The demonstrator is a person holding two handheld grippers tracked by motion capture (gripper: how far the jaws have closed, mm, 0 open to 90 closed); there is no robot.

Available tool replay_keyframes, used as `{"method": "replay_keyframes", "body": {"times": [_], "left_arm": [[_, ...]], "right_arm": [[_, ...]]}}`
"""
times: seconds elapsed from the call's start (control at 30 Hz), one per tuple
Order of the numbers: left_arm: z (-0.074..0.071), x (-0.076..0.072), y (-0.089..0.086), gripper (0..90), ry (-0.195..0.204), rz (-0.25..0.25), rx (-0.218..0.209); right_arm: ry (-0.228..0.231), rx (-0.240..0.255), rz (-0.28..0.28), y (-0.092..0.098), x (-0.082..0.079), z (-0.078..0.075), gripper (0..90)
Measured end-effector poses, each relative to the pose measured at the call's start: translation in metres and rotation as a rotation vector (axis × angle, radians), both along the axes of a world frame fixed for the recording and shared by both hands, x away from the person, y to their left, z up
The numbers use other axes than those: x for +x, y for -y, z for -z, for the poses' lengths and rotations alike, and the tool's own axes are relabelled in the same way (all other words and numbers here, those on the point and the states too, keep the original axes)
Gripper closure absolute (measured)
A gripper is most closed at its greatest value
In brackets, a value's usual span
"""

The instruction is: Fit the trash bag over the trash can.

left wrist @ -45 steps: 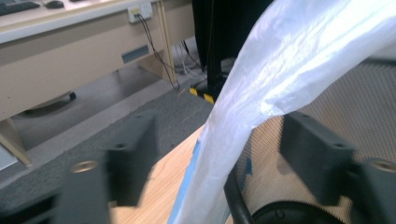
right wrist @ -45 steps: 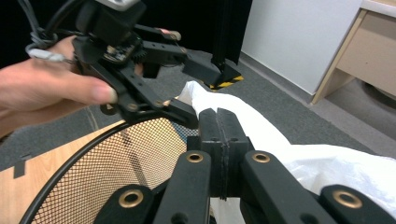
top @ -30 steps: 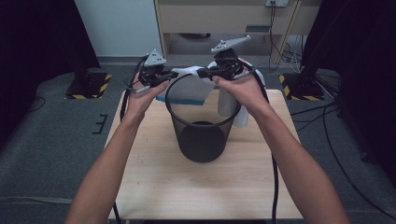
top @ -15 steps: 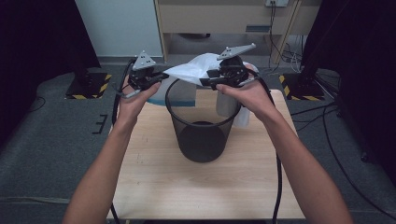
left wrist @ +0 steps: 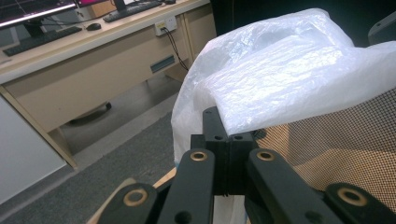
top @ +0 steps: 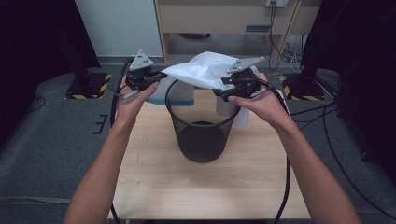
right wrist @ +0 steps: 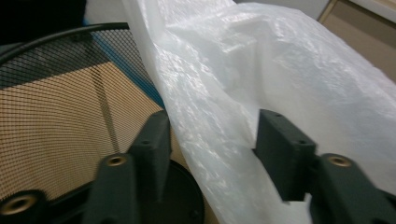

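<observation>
A: Thin white plastic, that was the bag (top: 201,71), stretched over the far rim of the black mesh bin (top: 201,126), which stood near the middle of the wooden table (top: 154,182).

B: And who had hold of it?

A: The left hand-held gripper (top: 150,78) did. In the left gripper view its jaws stood pressed together on a fold of the bag's edge (left wrist: 233,122), at the left of the bin's rim. The right hand-held gripper (top: 227,88) was another matter: its jaws stood about half apart, having just been opening, with a sheet of the bag (right wrist: 215,135) hanging between them. It brushed one pad, but nothing was pinched.

B: So which step was that?

A: Lining the bin, I judged, and early in it. The bag sat bunched above the far side, its mouth not yet spread, and none of it tucked over the rim.

B: What did the next move call for?

A: A fresh pinch by the right one on the bag's free edge, opposite the left's hold, so the mouth could be pulled wide and lowered over the rim. The film was slippery and thin, so a shallow bite might have slid off.
</observation>
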State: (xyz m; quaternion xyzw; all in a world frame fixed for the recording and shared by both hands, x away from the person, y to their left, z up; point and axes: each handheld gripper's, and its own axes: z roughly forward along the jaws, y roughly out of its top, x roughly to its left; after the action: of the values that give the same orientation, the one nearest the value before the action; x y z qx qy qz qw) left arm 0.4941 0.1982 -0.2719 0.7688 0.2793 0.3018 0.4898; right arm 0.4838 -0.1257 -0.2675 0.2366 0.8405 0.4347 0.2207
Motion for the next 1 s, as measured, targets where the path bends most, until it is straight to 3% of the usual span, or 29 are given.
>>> {"method": "replay_keyframes", "body": {"times": [0.13, 0.17, 0.2, 0.23, 0.27, 0.3, 0.33, 0.53, 0.67, 1.0], "left_arm": [[-0.002, -0.006, -0.001, 89.9, 0.012, 0.0, -0.004], [-0.002, -0.007, -0.001, 89.9, 0.015, 0.0, -0.003], [-0.001, -0.011, -0.002, 89.9, -0.007, -0.017, -0.007], [0.0, -0.01, -0.002, 89.9, 0.021, -0.007, 0.0], [0.0, -0.01, -0.002, 89.9, 0.021, -0.007, 0.0], [0.002, -0.015, -0.004, 89.9, -0.006, -0.027, -0.005], [0.002, -0.014, -0.005, 89.9, 0.023, -0.016, -0.002], [0.008, -0.026, -0.013, 89.9, 0.043, -0.054, -0.021], [0.006, -0.037, -0.025, 89.9, 0.075, -0.09, -0.044], [0.006, -0.054, -0.054, 89.8, 0.089, -0.141, -0.061]], "right_arm": [[0.016, 0.01, 0.0, 0.005, 0.001, -0.005, 77.8], [0.008, 0.018, -0.003, 0.006, 0.001, -0.006, 80.9], [0.005, 0.02, -0.007, 0.006, 0.001, -0.007, 83.9], [0.003, 0.024, -0.007, 0.006, 0.001, -0.009, 86.2], [0.003, 0.024, -0.007, 0.006, 0.001, -0.009, 86.2], [-0.007, 0.035, -0.01, 0.005, 0.001, -0.011, 88.5], [-0.011, 0.041, -0.01, 0.004, 0.001, -0.012, 89.3], [-0.02, 0.073, -0.035, -0.005, -0.003, -0.024, 90.0], [-0.022, 0.068, -0.06, -0.017, -0.007, -0.031, 90.0], [-0.021, 0.05, -0.109, -0.051, -0.012, -0.039, 90.0]]}}
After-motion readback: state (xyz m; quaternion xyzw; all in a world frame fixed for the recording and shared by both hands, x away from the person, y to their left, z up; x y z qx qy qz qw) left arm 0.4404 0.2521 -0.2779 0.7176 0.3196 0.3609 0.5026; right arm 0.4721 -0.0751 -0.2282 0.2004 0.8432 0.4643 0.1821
